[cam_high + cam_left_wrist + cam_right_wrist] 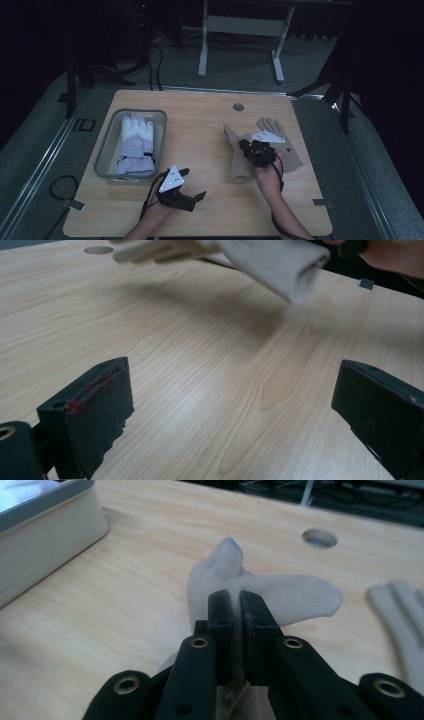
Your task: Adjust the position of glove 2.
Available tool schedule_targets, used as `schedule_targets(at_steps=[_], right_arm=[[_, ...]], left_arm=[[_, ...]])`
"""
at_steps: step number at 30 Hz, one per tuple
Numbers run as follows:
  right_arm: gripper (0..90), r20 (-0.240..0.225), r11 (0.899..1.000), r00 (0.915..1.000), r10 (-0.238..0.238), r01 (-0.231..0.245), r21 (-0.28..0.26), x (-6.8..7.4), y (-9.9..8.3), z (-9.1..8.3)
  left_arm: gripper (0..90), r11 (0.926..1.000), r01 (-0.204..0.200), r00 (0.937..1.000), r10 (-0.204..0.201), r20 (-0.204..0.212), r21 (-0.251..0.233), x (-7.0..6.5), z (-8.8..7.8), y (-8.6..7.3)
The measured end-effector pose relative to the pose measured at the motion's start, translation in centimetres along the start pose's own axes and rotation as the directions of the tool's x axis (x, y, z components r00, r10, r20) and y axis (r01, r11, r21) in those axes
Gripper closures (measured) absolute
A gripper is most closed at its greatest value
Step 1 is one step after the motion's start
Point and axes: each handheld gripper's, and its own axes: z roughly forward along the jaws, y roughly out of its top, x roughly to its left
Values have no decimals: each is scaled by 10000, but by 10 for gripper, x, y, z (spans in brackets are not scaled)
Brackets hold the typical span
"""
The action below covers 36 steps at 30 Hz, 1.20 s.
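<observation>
Two forearms came up from the bottom edge of the high view. At lower centre-left, the left gripper hovered over bare wood with its jaws spread wide and nothing between them; in the left gripper view those black jaws stood far apart above the table.

Just right of centre, the right gripper sat on a beige glove. In the right gripper view its jaws were pressed together on a fold of that glove's fabric, which bulged out above and to the right of the tips. The glove's cuff end appeared raised and blurred at the top of the left gripper view, so it seemed partly lifted off the wood.

A second beige glove lay flat just beyond and to the right, touching or overlapping the first; I could not tell which.

Further left, a grey tray held a white and lilac glove.

The step in hand looked like the pick-up of the pinched glove. Judging from the tray's contents, the next move would call for carrying it leftward across the table and opening the jaws over the tray, while keeping the fold secure.
</observation>
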Motion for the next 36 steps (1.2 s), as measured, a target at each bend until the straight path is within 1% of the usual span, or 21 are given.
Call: schedule_targets(at_steps=[1, 2, 4, 5, 8, 9, 11, 13, 15, 16, 17, 18, 22, 23, 24, 28, 31, 32, 33, 34, 36], right_arm=[[845, 0, 10000, 10000, 0, 0, 0, 0, 0, 0], [844, 76, 9999, 10000, 20, -21, 143, 7, -8, 2], [844, 114, 9990, 9999, 40, -45, 435, 13, -16, 8], [844, -53, 9981, 9998, 211, -208, 586, 14, -21, 11], [842, -74, 9967, 9999, 140, -134, 802, 17, -29, 17], [834, -243, 9937, 9991, 346, -318, 1074, 19, -36, 23], [822, -322, 9918, 9989, 334, -291, 1242, 21, -43, 28], [778, -512, 9894, 9971, 562, -487, 1368, 21, -47, 32], [724, -530, 9876, 9975, 463, -377, 1521, 23, -51, 36], [690, -627, 9865, 9962, 598, -493, 1562, 23, -54, 38], [690, -627, 9865, 9962, 598, -493, 1562, 23, -54, 38], [633, -613, 9863, 9970, 475, -371, 1610, 27, -58, 42], [568, -583, 9882, 9966, 577, -487, 1451, 31, -58, 43], [547, -619, 9869, 9950, 790, -693, 1457, 32, -57, 44], [532, -640, 9830, 9896, 1285, -1185, 1400, 33, -57, 45], [526, -576, 9844, 9902, 1275, -1192, 1293, 37, -57, 47], [548, -495, 9866, 9930, 1073, -1002, 1290, 38, -57, 47], [586, -413, 9885, 9954, 870, -811, 1274, 37, -56, 45], [586, -413, 9885, 9954, 870, -811, 1274, 37, -56, 45], [660, -573, 9929, 9975, 419, -352, 1138, 34, -54, 42], [677, -538, 9938, 9982, 280, -220, 1086, 33, -53, 40]], left_arm=[[31, 10000, 0, 10000, 0, 0, 0, 0, 0, 0], [31, 10000, -19, 10000, 19, 3, 2, -1, 0, 0], [31, 10000, -29, 10000, 30, 39, -19, -1, 1, 0], [31, 10000, -38, 10000, 38, 45, -27, -1, 1, 0], [31, 10000, -24, 10000, 24, 77, -44, -1, 1, 0], [31, 10000, -20, 10000, 20, 79, -37, -1, 1, 0], [31, 10000, -32, 10000, 32, 88, 26, -1, 1, -1], [31, 10000, -82, 9999, 82, 119, 24, -1, 2, -1], [31, 10000, -92, 9999, 92, 127, 16, -1, 2, -1], [31, 10000, -92, 9999, 92, 127, 16, -1, 2, -1], [31, 10000, -96, 9999, 95, 132, 15, -2, 2, -1], [31, 9999, -101, 9999, 101, 128, 12, -2, 2, -1], [31, 10000, -97, 9998, 97, 146, -6, -2, 2, -1], [31, 9999, -101, 9998, 101, 161, -20, -2, 2, -1], [31, 9999, -112, 9998, 113, 185, -14, -2, 2, -1], [31, 9999, -133, 9997, 133, 213, -3, -2, 2, -1], [31, 9999, -134, 9996, 134, 233, -13, -2, 2, -1], [30, 9999, -137, 9996, 137, 240, -9, -2, 2, -1], [30, 9999, -142, 9996, 142, 243, -2, -2, 2, -1], [31, 9999, -129, 9996, 129, 244, -15, -3, 2, -1], [31, 9999, -150, 9996, 150, 243, 7, -3, 2, -1]])
